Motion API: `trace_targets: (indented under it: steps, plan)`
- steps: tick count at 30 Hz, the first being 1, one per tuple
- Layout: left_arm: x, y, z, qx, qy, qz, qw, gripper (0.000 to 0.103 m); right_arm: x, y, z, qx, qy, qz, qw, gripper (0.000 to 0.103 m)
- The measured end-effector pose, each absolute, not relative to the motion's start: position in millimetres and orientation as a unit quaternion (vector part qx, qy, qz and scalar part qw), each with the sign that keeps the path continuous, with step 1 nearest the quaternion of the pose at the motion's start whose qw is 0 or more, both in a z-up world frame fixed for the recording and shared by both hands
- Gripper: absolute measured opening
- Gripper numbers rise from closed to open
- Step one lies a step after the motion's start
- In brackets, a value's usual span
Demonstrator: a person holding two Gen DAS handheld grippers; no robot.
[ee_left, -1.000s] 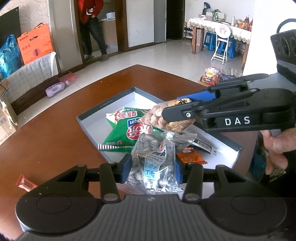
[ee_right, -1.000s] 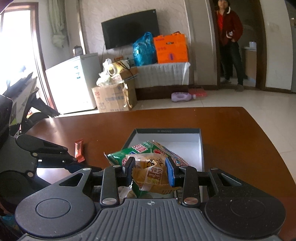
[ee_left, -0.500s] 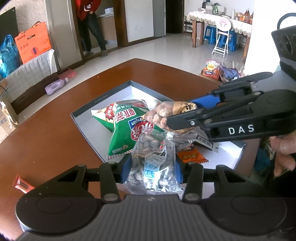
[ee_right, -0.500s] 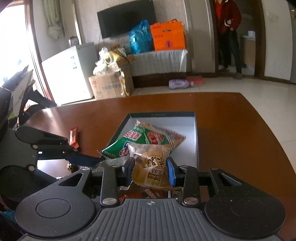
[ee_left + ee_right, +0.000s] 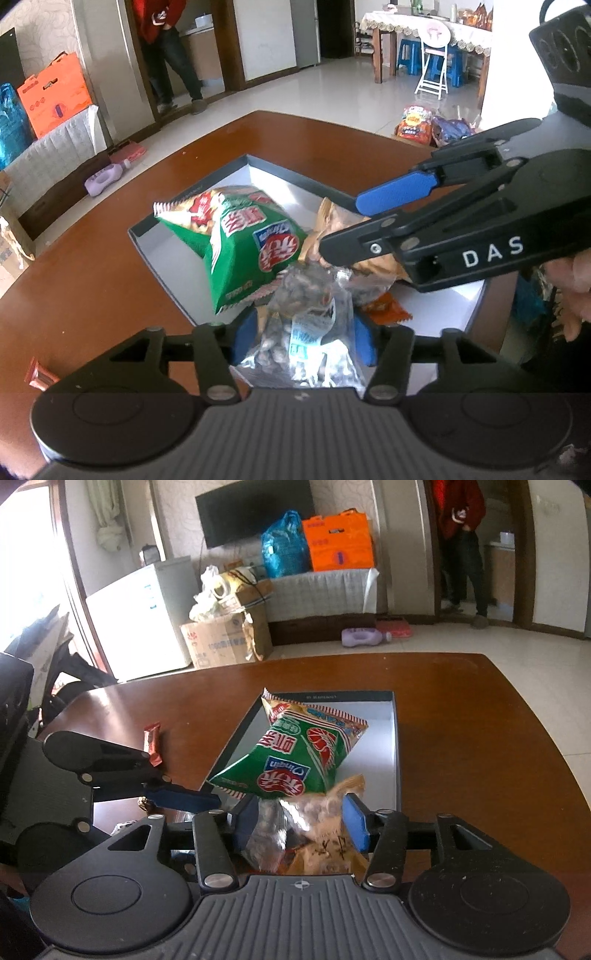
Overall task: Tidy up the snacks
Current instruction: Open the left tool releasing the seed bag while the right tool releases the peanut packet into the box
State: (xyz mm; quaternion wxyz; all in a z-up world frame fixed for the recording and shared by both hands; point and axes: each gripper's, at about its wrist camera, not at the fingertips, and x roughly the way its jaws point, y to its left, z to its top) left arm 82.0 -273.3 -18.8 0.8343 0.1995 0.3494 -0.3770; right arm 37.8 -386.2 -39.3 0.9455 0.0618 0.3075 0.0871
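Left hand-held gripper (image 5: 301, 341): matte black plastic body with a ribbed grey central panel, two round raised discs at the sides, black linkage bars fixed by silver screws (image 5: 217, 390), and blue pads on the fingers (image 5: 242, 338). Right hand-held gripper (image 5: 300, 823): same build, with a ribbed panel bearing a small crosshair mark (image 5: 300, 885), silver pivot screws, triangular cut-outs in the links and blue finger pads; its side carries white lettering "DAS" (image 5: 493, 252) and a black box-shaped housing on top. Fingers of a bare hand (image 5: 574, 280) show at its handle; no sleeve is visible.
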Motion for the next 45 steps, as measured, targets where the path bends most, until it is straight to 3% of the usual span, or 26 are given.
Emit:
trace_targets:
  steps: [27,45]
  plan:
    - [72,-258,-2,0.167,0.332,-0.411,0.832,0.061,35,-390,-25,0.078,0.277,0.068,0.955,0.061]
    - [87,-195,14,0.114,0.328,-0.355,0.868,0.061,38,-368,-14,0.07,0.264,0.084,0.958,0.067]
